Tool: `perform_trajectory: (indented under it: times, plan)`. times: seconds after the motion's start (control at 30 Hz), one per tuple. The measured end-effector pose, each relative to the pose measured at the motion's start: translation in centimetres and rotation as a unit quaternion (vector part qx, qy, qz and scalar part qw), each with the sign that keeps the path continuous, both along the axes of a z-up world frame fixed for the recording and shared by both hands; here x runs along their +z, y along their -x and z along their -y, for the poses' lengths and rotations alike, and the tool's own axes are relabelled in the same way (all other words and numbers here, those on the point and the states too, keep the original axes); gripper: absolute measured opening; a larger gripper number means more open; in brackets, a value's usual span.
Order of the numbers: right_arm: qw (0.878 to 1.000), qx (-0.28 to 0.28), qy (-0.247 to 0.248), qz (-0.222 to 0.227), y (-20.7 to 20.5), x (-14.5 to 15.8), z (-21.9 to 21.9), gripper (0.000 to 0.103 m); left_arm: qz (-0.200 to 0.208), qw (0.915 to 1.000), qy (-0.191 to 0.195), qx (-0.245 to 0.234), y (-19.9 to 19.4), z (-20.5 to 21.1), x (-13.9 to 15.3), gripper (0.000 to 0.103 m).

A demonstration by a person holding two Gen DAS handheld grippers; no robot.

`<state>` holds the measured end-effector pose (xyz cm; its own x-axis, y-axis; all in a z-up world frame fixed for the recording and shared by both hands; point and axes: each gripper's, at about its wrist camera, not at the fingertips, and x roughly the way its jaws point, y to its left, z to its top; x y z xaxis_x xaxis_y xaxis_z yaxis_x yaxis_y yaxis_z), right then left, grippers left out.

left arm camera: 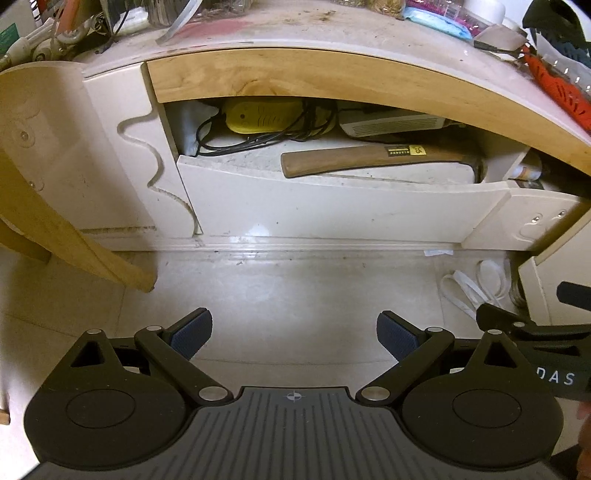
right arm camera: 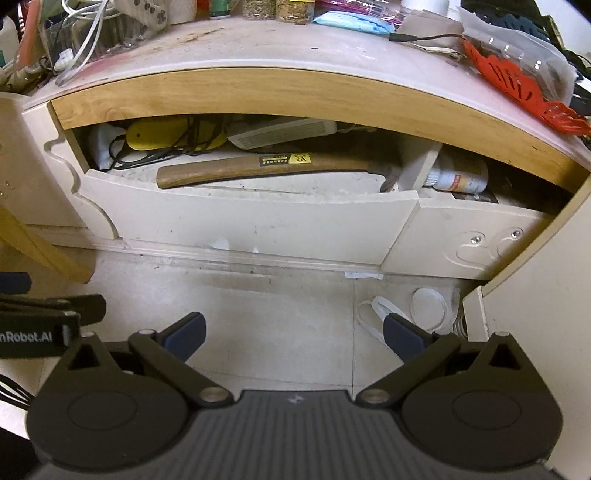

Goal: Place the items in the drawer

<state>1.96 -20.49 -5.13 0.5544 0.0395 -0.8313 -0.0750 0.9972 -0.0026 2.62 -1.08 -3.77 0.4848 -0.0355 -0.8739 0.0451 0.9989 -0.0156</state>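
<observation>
A cream drawer (left arm camera: 332,210) (right arm camera: 258,218) stands pulled out under the wooden desk edge (left arm camera: 295,74) (right arm camera: 258,96). Inside lie a wooden-handled hammer (left arm camera: 369,158) (right arm camera: 258,168), a yellow device (left arm camera: 262,116) (right arm camera: 162,138) with black cables, and a white slatted box (left arm camera: 391,125) (right arm camera: 284,133). My left gripper (left arm camera: 294,338) hangs open over the floor in front of the drawer, with nothing between its fingers. My right gripper (right arm camera: 293,338) is open and empty too, level with the left one and to its right. Each gripper's body shows at the edge of the other's view.
The desktop (right arm camera: 258,40) carries clutter: a red slotted tool (right arm camera: 517,85), a blue packet (right arm camera: 351,18), jars, cables. A second drawer (right arm camera: 461,236) on the right holds a white bottle (right arm camera: 458,177). White straps (right arm camera: 402,310) lie on the tiled floor. A wooden chair leg (left arm camera: 74,240) stands left.
</observation>
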Motion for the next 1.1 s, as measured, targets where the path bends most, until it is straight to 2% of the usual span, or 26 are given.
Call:
perform_trajectory:
  times: [0.13, 0.2, 1.1]
  plan:
    - [1.000, -0.005, -0.003, 0.002, 0.6, 0.3, 0.1, 0.103, 0.005, 1.0000, 0.001, -0.002, 0.3, 0.1, 0.1, 0.099]
    - [1.000, -0.007, -0.003, 0.004, 3.4, 2.9, -1.9, 0.103, 0.009, 1.0000, -0.002, -0.002, 0.4, 0.2, 0.2, 0.099]
    - [1.000, -0.003, -0.012, -0.005, 4.6, 3.5, -4.1, 0.103, 0.006, 0.9999, -0.012, 0.002, 0.4, 0.5, -0.2, 0.099]
